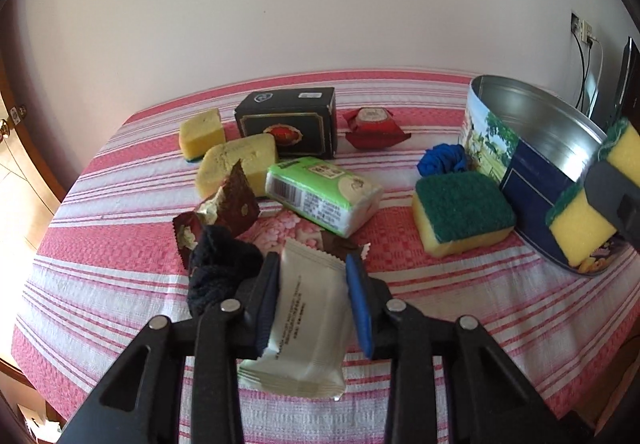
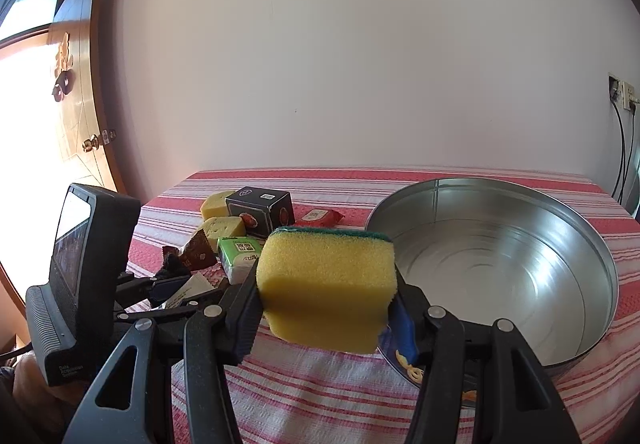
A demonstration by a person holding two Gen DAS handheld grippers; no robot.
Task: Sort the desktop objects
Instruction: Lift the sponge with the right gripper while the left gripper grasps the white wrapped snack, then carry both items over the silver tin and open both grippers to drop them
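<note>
Over striped cloth (image 1: 120,172), left tongs (image 1: 314,272) clamp white packet (image 1: 308,316).

This looks like a room in a home. A counter (image 1: 480,308) wears a soft cloth with pink and white stripes. Behind it is a plain white wall (image 2: 360,44). A wooden door (image 2: 80,92) with a round gold knob (image 2: 90,143) stands at the side, with bright light beside it. A wall socket (image 2: 622,90) has dark cords hanging down. House things lie about: sponges (image 1: 460,210), a tissue pack (image 1: 324,194) and a round tin (image 2: 500,256).
</note>
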